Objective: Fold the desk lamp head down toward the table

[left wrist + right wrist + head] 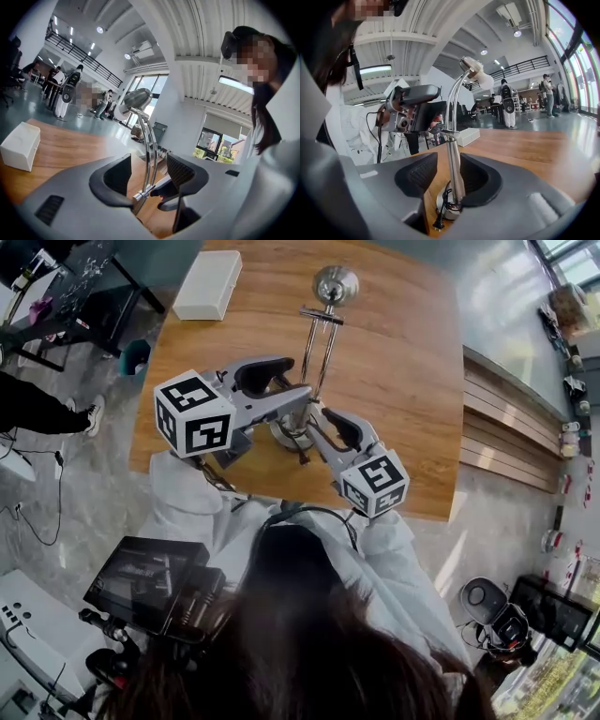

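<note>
Currently desk lamp upright, head topmost; left gripper, right gripper fingers apart.

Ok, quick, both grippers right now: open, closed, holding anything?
Left gripper: open, lamp rods between its jaws, not clamped.
Right gripper: open, lamp stem between its jaws, not clamped.

We count one desk lamp, one white box, one wooden surface, two tools, our left hand-held gripper and right hand-held gripper
</note>
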The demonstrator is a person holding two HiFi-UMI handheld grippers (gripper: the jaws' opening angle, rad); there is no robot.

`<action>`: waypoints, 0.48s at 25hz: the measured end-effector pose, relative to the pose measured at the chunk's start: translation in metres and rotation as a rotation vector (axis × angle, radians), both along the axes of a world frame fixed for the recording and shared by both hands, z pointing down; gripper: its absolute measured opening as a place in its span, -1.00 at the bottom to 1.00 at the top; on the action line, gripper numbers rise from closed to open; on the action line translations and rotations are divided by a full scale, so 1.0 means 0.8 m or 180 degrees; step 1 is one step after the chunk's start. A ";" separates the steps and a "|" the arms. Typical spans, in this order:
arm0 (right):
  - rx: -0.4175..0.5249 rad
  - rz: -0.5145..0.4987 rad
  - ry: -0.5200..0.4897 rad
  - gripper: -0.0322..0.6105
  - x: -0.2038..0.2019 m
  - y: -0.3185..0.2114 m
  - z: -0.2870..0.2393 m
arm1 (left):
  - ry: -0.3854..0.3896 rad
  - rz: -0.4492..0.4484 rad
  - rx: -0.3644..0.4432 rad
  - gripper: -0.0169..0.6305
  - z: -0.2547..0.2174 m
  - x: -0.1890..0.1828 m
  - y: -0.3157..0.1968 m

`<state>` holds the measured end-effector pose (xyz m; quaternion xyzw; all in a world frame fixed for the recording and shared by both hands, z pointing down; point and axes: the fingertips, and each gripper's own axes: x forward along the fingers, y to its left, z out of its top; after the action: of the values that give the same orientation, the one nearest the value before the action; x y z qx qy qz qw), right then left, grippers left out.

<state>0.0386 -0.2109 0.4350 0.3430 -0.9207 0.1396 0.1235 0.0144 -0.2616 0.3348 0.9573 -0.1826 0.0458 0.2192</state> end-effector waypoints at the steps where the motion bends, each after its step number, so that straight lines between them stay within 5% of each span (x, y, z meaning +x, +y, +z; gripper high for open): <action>1: 0.0021 -0.0045 -0.0001 -0.52 -0.001 -0.001 0.001 | -0.0002 0.0015 -0.0036 -0.25 0.002 0.003 -0.007; 12: 0.0094 -0.0300 0.0173 -0.43 -0.023 -0.040 0.031 | 0.0317 0.0565 -0.0532 -0.24 0.015 0.037 -0.036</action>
<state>0.0201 -0.2432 0.4598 0.3047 -0.9341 0.1107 0.1498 0.0438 -0.2905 0.3468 0.9492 -0.0816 0.0325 0.3021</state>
